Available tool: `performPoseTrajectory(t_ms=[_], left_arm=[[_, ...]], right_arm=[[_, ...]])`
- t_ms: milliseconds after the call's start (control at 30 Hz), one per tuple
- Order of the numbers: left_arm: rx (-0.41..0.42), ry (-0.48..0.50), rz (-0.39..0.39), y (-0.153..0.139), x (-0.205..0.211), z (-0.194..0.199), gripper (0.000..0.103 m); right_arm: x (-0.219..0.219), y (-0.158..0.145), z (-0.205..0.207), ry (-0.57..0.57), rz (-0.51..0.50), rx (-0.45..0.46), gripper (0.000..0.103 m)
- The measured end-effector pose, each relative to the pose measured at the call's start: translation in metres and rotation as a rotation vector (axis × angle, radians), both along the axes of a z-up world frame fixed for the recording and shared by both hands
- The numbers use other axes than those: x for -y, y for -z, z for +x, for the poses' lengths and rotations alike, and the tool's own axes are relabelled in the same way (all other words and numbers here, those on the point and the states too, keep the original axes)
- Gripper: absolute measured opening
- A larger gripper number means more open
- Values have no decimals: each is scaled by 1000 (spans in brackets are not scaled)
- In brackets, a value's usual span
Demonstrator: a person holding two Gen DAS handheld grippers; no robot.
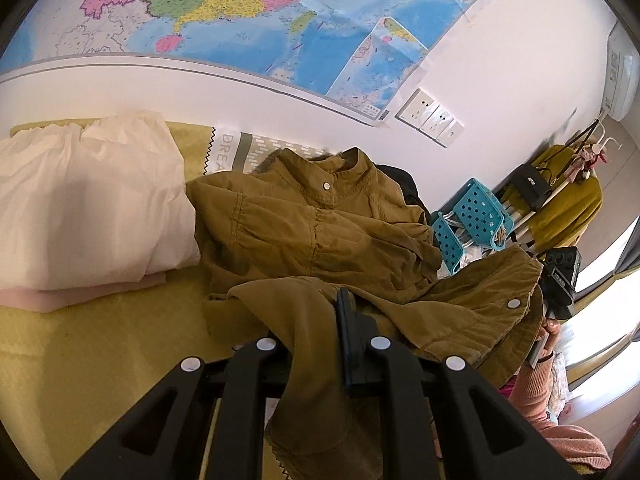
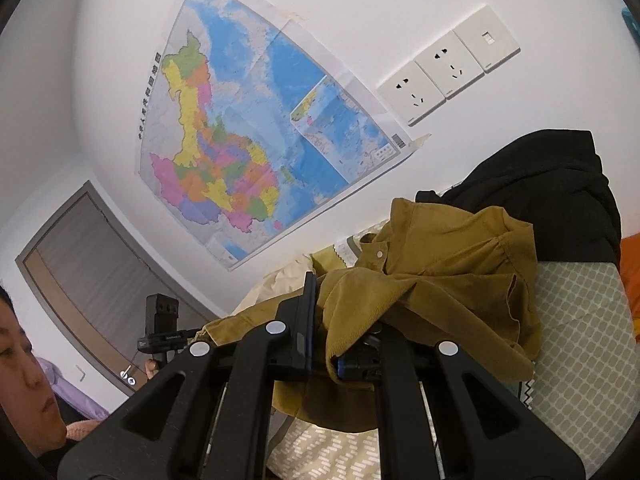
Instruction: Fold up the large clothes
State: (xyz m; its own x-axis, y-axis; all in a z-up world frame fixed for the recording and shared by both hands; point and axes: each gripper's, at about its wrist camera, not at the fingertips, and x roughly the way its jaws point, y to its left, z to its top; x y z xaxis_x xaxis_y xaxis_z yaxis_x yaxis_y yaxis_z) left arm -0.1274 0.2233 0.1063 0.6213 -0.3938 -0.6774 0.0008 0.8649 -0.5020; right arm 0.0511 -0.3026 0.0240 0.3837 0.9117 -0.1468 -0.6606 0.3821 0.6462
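olive corduroy jacket (image 1: 320, 232) lies crumpled on a yellow bed cover (image 1: 80, 360), beside folded white cloth (image 1: 88, 200).

left gripper (image 1: 316, 332) and right gripper (image 2: 324, 320) each pinch a fold of its fabric, lifted off the bed.

Left tool (image 1: 320, 320) clamped on a fold of the olive jacket (image 1: 320, 232), cloth draped over its fingers. Jacket lies crumpled on the yellow bed cover (image 1: 92, 360), collar toward the wall. White folded garment (image 1: 88, 200) just left of it, touching. Right tool (image 1: 560, 280) grips the jacket's far edge. Map (image 1: 240, 12) on the wall, teal basket (image 1: 476, 216) behind the jacket.
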Motion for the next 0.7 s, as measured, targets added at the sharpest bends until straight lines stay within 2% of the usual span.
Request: performPoseTrajectory(t_ms=[700], left_arm=[[-18, -14, 22, -4, -12, 44, 13]], right_arm=[[-13, -10, 39, 25, -22, -29, 8]])
